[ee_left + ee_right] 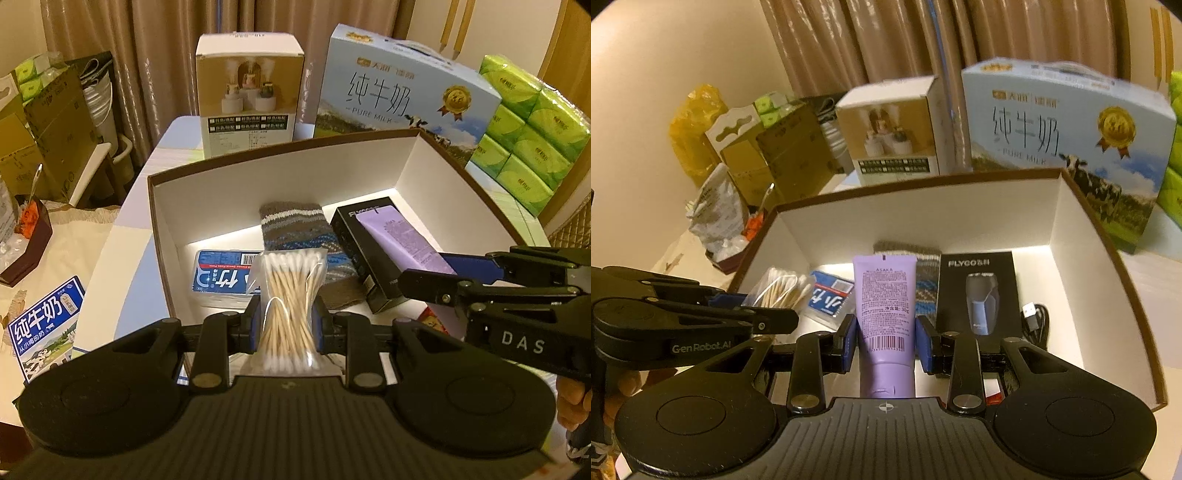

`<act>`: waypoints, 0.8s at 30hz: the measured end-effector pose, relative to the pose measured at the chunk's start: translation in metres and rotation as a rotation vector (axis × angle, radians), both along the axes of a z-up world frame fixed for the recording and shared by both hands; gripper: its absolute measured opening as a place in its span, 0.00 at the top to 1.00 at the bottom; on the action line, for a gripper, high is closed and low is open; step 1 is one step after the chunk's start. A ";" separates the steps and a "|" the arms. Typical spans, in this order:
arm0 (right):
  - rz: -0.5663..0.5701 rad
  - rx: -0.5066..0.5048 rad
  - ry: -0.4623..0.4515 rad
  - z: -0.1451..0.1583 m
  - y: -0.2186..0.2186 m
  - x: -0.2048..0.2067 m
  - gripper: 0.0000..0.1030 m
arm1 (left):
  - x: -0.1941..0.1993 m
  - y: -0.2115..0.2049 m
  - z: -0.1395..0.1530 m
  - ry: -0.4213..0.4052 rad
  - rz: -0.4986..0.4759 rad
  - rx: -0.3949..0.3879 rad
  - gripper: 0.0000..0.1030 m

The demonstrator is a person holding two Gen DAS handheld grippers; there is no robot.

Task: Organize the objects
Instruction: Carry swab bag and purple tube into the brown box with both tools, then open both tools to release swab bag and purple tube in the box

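Observation:
An open white box with a brown rim [280, 173] [923, 221] stands on the table. My left gripper [286, 325] is shut on a clear bag of cotton swabs [286, 295] over the box's near left part; the bag also shows in the right wrist view [779, 290]. My right gripper [886, 341] is shut on a purple tube [885, 306] above the box; the tube also shows in the left wrist view [402, 236]. Inside lie a knitted sock [291, 225], a blue floss box [221, 275], a black shaver box [979, 291] and a black USB cable [1036, 321].
Behind the box stand a humidifier carton [249, 92], a pure milk carton [402, 85] and green tissue packs [528, 129]. A small milk carton [44, 325] and a dark tray [26, 243] lie to the left. Cardboard boxes [783, 155] stand by the curtain.

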State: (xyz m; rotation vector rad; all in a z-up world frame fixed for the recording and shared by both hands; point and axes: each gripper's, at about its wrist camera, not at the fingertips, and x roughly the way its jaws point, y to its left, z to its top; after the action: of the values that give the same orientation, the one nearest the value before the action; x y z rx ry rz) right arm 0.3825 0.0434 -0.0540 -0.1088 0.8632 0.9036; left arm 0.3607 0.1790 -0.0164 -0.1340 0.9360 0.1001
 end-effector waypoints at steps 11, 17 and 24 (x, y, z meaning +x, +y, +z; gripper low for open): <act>-0.041 0.005 0.049 -0.017 0.007 0.017 0.70 | 0.017 0.006 -0.015 0.034 -0.014 -0.005 0.79; -0.044 0.014 0.045 -0.013 0.003 0.018 0.70 | 0.020 0.006 -0.020 0.046 -0.013 -0.006 0.79; -0.041 0.002 0.056 -0.012 -0.005 0.016 0.70 | 0.020 0.005 -0.021 0.052 -0.008 -0.002 0.78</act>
State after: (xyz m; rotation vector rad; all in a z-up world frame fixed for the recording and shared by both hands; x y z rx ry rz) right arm 0.3984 0.0379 -0.0665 -0.0638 0.9130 0.8721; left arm 0.3808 0.1838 -0.0373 -0.1304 0.9886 0.0954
